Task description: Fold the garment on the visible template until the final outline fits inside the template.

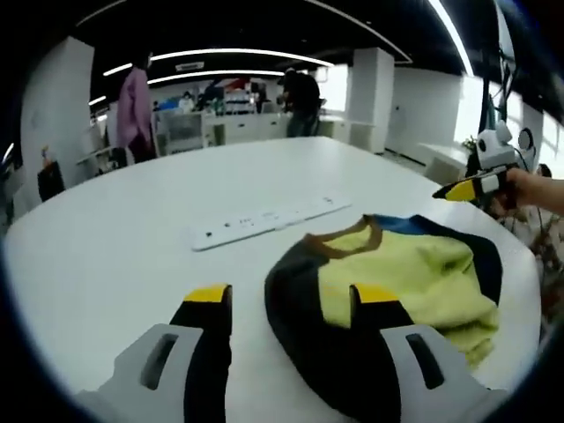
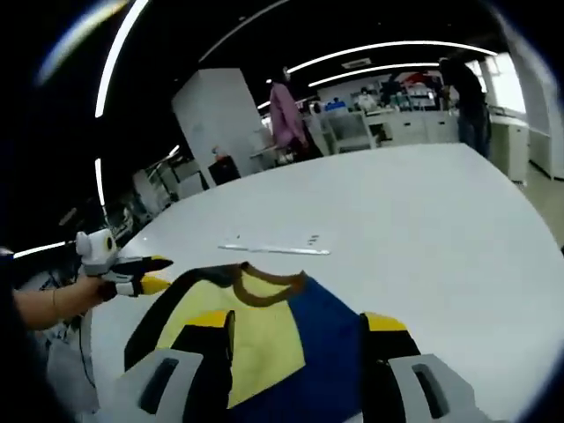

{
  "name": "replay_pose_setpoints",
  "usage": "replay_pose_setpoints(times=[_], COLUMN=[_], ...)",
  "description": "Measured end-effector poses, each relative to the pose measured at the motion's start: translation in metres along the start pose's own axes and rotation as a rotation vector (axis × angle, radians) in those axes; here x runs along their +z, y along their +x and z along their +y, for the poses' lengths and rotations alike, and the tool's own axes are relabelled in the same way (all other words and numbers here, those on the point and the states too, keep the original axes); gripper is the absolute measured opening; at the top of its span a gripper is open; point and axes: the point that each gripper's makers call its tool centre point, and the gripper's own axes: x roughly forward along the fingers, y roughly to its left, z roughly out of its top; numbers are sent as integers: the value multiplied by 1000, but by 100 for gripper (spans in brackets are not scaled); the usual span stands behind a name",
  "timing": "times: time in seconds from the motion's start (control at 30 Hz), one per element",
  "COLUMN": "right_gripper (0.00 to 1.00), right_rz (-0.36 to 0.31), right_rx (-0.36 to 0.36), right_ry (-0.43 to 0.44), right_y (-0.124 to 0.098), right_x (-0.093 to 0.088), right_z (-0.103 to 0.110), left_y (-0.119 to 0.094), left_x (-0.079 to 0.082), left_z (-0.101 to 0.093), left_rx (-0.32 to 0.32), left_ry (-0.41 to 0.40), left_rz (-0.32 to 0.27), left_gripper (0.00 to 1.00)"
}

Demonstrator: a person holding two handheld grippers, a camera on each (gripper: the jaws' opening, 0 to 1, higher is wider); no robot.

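Lying crumpled, garment [image 1: 397, 282] shows yellow, black, blue.

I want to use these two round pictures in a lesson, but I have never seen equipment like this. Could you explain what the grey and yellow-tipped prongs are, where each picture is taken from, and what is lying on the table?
A person holds a two-jaw gripper in each hand, and a fisheye camera rides on each.

In the left gripper view, the left gripper rises from the bottom, jaws apart and empty; the other gripper enters from the right, held in a hand.

In the right gripper view, the right gripper is likewise open and empty.

On the white table lies a crumpled garment, yellow, black and blue with a brown collar. Beyond it lies a flat white strip. People stand in the background.
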Motion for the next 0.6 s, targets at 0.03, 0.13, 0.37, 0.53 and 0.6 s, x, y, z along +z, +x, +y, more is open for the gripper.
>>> replay_pose_setpoints(times=[0.03, 0.13, 0.37, 0.53, 0.6], right_gripper=[58, 62, 66, 68, 68], right_rz=[1, 18, 44, 54, 60], right_rx=[11, 26, 49, 62, 62], right_ry=[-7, -41, -101, -112, -125], right_y=[-3, -12, -36, -49, -54], right_x=[0, -4, -17, -27, -32], right_z=[3, 12, 29, 39, 44], left_y=[-5, -18, -46, -59, -66], left_x=[-1, -1, -1, -7, -10], left_z=[-3, -8, -28, -43, -50], left_rx=[-12, -26, -62, -85, -95], left_ry=[4, -4, 27, 33, 41], left_rz=[1, -9, -34, -40, -41], left_gripper=[54, 58, 65, 66, 66])
